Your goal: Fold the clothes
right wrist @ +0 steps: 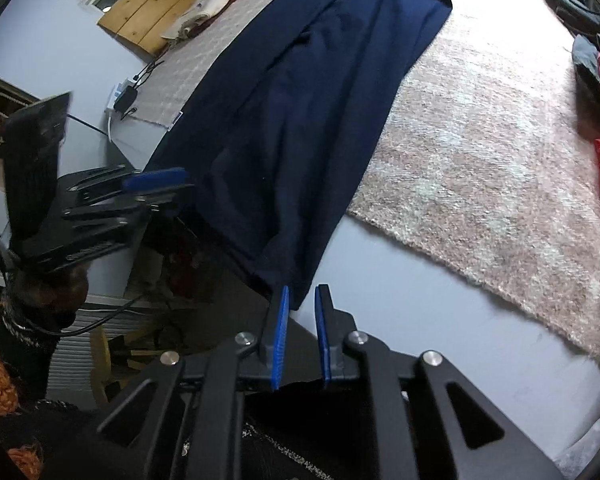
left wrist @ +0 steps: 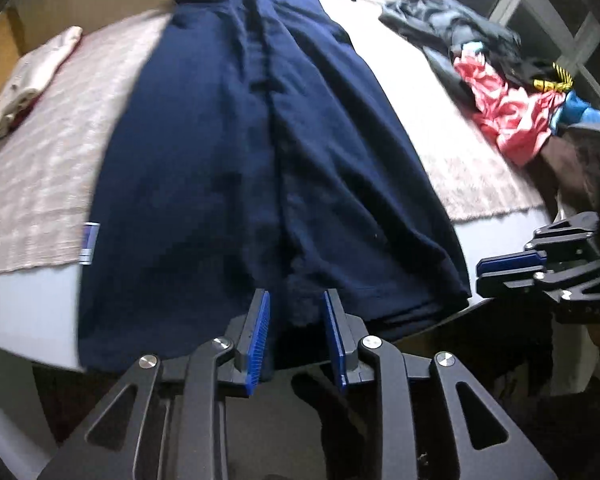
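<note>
Here a navy garment [left wrist: 260,152] lies stretched lengthwise along the middle of a white table [left wrist: 24,312], over a pale woven mat [left wrist: 48,168], with its near hem hanging over the table's near edge. In the left wrist view the left gripper [left wrist: 296,304] sits at that hem, its blue pads parted with a fold of the navy cloth showing between them; the pads do not look pressed onto it, so the fingers read as loose rather than clenched. The right gripper [right wrist: 302,294] is at the hem's right corner, just beside the left one: its narrow gap stands at the tip of the hanging corner, and whether the pads pinch the cloth cannot be told from the right wrist view; in the left wrist view its pads appear nearly together, beside the garment's edge. A folded cream garment [left wrist: 32,76] rests on the mat's far left. On the right side of the table is a heap of clothes [left wrist: 496,84], grey and black pieces with a pink one and bits of blue and yellow. A wooden board [right wrist: 156,4] stands beyond the table's left side, and a dark charger with cables [right wrist: 126,96] lies near the mat's corner.
</note>
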Demonstrator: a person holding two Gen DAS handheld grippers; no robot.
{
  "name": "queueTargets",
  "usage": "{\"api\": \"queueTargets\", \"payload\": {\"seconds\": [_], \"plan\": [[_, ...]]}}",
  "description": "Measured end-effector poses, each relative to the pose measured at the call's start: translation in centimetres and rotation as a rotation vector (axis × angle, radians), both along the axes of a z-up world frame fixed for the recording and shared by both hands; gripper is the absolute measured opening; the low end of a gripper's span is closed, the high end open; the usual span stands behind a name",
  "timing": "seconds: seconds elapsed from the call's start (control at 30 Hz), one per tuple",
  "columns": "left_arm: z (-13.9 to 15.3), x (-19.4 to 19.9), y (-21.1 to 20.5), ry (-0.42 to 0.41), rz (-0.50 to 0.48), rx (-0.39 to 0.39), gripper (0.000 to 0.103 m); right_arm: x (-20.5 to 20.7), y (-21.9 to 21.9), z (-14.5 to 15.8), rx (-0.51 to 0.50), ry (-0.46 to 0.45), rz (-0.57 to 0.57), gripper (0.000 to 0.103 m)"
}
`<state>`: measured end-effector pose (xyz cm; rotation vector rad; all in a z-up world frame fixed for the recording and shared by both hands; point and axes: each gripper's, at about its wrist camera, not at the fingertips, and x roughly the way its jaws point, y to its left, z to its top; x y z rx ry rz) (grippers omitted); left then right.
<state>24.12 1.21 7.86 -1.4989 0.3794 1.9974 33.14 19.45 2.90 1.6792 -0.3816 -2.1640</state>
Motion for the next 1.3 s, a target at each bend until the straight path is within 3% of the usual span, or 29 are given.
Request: {"api": "queueTargets", "payload": {"seconds": [0.03,0.1,0.23,0.27,0.33,0.4,0.53,0.6,0.73,0.87,0.9,0.93,1.0,1.13,1.2,1.23,1.3], "plan": [[-0.2,-0.1,0.2,-0.009,-0.003,0.008,0.025,0.1,-0.1,-0.1,0.0,0.003,-0.001,0.019],[-0.6,-0.3,0.8,-0.034,-0.001,0.043,0.004,0.2,0.1,-0.4,0.001,0.002,-0.01,0.022],[1.0,0.8,0.2,-0.027,0.003,0.056,0.004,0.5,0.6,-0.3,0.008,0.013,-0.015,0.022],[1.4,0.7,-0.7,-0.028,0.022,0.087,0.004,0.6,0.7,-0.1,0.01,0.02,-0.015,0.022],[2.1,0.9,-2.2,0.006,0.084,0.077,0.004,0.8,0.9,0.2,0.014,0.033,-0.013,0.022],[0.7,0.3,-3.4,-0.004,0.112,0.018,0.004,0.6,0.9,0.4,0.017,0.041,-0.011,0.022],[-0.5,0.0,-2.9,-0.032,0.121,0.046,0.004,-0.3,-0.1,0.2,0.031,0.047,0.025,0.022],[-0.3,0.3,-1.9,-0.017,0.086,0.04,0.009,-0.9,-0.7,0.2,0.04,0.051,0.03,0.022],[-0.3,0.2,-1.3,-0.012,0.066,0.03,0.009,-2.3,-0.2,-0.5,0.029,0.017,-0.031,0.033],[0.0,0.0,-2.5,-0.037,0.08,0.065,0.008,-2.7,-1.2,-0.5,0.045,0.035,-0.049,0.035],[0.0,-0.1,-2.6,-0.053,0.077,0.083,0.005,-2.7,-1.6,-0.5,0.062,0.048,-0.042,0.027],[0.1,-0.2,-2.6,-0.069,0.074,0.1,0.005,-2.6,-2.0,-0.5,0.077,0.054,-0.029,0.003],[1.4,-0.1,-2.1,-0.119,0.073,0.189,0.004,-2.4,-1.7,-0.7,0.055,0.036,-0.022,0.002],[6.3,1.4,-1.5,-0.134,0.009,0.43,0.004,-0.8,1.1,1.6,-0.01,0.054,-0.046,0.003],[4.3,1.1,-1.2,-0.141,0.016,0.353,0.004,-0.6,2.0,1.9,-0.04,0.024,-0.059,0.005],[3.3,0.9,-1.0,-0.144,0.02,0.314,0.004,-0.6,2.1,1.6,-0.027,-0.001,-0.052,0.016],[0.6,0.3,-1.8,-0.171,0.062,0.24,0.004,-0.8,2.5,1.7,0.023,-0.014,-0.048,0.022]]}}
